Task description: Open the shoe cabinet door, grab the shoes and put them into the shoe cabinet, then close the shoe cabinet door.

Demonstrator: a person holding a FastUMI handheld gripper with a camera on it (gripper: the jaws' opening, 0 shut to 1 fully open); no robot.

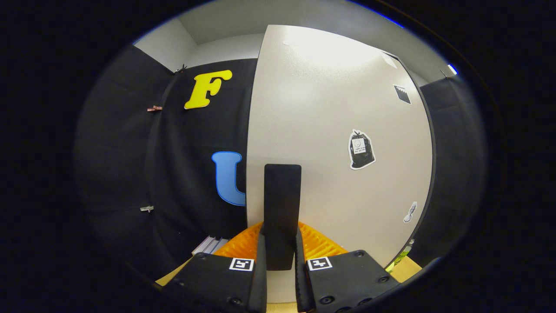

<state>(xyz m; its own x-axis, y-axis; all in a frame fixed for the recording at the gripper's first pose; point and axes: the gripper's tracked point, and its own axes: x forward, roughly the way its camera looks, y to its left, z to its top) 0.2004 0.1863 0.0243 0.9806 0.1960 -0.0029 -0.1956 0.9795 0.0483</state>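
Gripper (280, 256) clamped narrow, my two fingers pressing either side of the black door handle (282, 213) | handle upright near the left edge of the pale shoe cabinet door (330, 121) | stickers (361, 149) on door, writing too small to read | orange ribbed mat (317, 245) at door's foot.

Pale shoe cabinet door (330, 130), upright, dark handle (282, 208) – seemingly pinched between hand-held gripper (280, 256) fingers
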